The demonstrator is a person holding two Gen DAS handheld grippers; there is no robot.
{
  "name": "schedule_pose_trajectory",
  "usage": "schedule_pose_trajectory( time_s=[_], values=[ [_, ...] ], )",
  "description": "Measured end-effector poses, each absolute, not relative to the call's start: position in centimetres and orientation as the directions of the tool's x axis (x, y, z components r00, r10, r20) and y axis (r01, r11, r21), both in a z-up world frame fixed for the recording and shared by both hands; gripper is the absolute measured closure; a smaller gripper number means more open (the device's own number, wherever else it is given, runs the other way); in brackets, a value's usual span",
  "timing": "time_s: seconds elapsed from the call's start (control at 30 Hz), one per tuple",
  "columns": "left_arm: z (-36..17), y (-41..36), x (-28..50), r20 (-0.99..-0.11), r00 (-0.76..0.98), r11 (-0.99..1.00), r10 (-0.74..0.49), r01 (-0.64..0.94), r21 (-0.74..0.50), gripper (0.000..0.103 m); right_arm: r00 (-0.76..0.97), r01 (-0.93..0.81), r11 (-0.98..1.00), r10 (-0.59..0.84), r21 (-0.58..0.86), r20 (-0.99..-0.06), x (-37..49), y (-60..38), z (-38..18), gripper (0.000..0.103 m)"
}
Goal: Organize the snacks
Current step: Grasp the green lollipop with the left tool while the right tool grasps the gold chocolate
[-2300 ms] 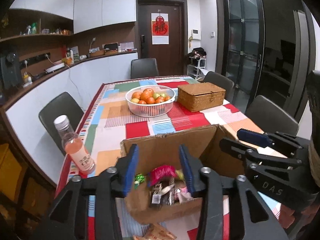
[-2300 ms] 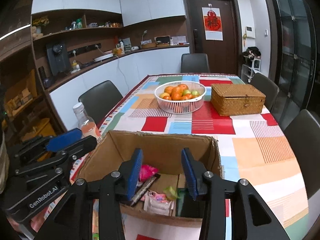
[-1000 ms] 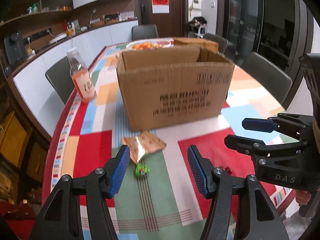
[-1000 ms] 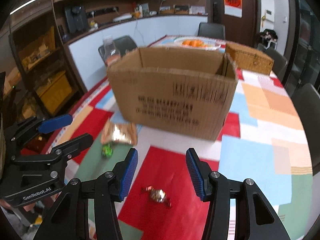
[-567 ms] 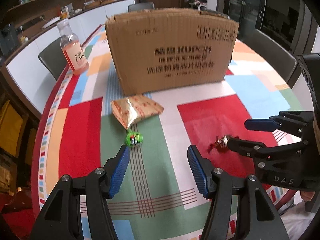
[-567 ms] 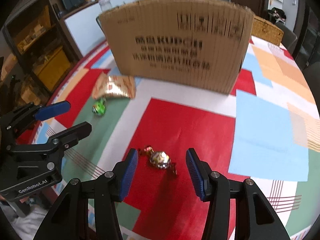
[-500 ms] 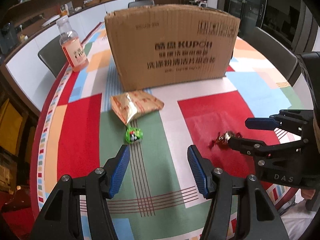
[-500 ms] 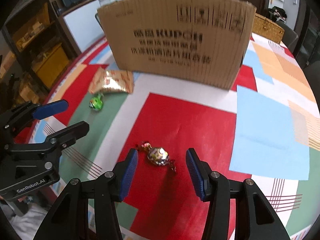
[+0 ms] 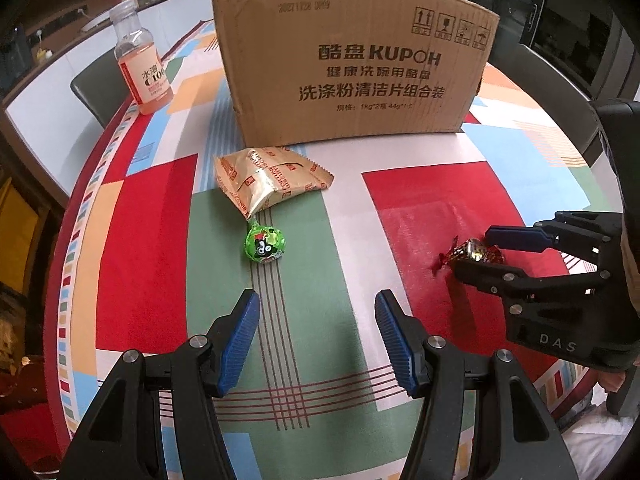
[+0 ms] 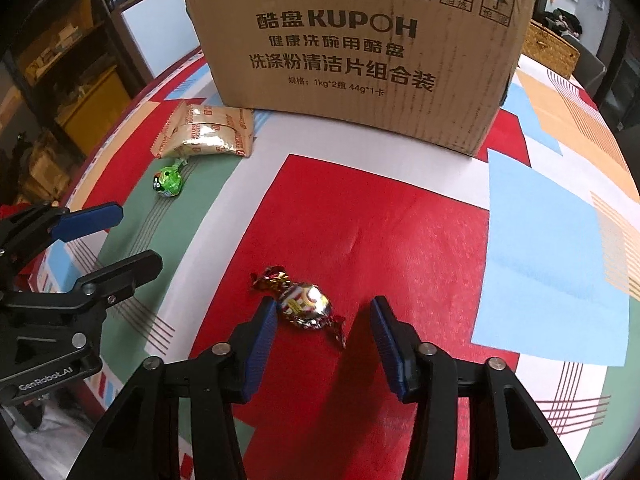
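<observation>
A red-and-gold wrapped candy (image 10: pixel 305 307) lies on a red patch of the tablecloth, between the fingers of my open right gripper (image 10: pixel 323 316); it also shows in the left wrist view (image 9: pixel 468 255). A green wrapped candy (image 9: pixel 265 245) lies ahead of my open, empty left gripper (image 9: pixel 317 322) and shows in the right wrist view (image 10: pixel 167 181). A gold snack packet (image 9: pixel 269 183) lies just behind it, in front of the cardboard box (image 9: pixel 352 64), which the right wrist view also shows (image 10: pixel 360 48).
A bottle of pink drink (image 9: pixel 141 76) stands at the table's left edge, beside a dark chair. A wicker basket (image 10: pixel 550 50) sits behind the box at right. The table edge runs close along the left and near sides.
Both grippers came down from above the box to the tabletop in front of it. My right gripper has closed in until the red-and-gold candy lies between its fingers.
</observation>
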State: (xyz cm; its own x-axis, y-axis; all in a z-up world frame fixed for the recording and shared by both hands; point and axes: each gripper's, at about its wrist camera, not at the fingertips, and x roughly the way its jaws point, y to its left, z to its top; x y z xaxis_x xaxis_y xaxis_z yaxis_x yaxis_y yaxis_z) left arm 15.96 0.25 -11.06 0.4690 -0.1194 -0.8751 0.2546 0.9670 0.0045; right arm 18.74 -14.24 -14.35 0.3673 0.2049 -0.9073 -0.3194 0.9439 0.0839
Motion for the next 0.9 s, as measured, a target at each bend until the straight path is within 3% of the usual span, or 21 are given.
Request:
schedule_pose_trajectory(
  time_s=[0.23, 0.9],
  values=[
    [-11.3, 0.9, 16.2, -0.877, 0.467, 0.972, -0.118, 0.235, -0.005, 0.044, 0.38, -0.344, 0.937, 0.197, 0.06, -0.904, 18.8, -13.2, -14.5, 0.076],
    [-10.7, 4.4, 19.0, -0.826, 0.545, 0.982, -0.147, 0.178, -0.058, 0.044, 0.46, -0.357, 0.929, 0.265, 0.097, -0.847, 21.6, -9.6, -11.8, 0.076]
  ],
)
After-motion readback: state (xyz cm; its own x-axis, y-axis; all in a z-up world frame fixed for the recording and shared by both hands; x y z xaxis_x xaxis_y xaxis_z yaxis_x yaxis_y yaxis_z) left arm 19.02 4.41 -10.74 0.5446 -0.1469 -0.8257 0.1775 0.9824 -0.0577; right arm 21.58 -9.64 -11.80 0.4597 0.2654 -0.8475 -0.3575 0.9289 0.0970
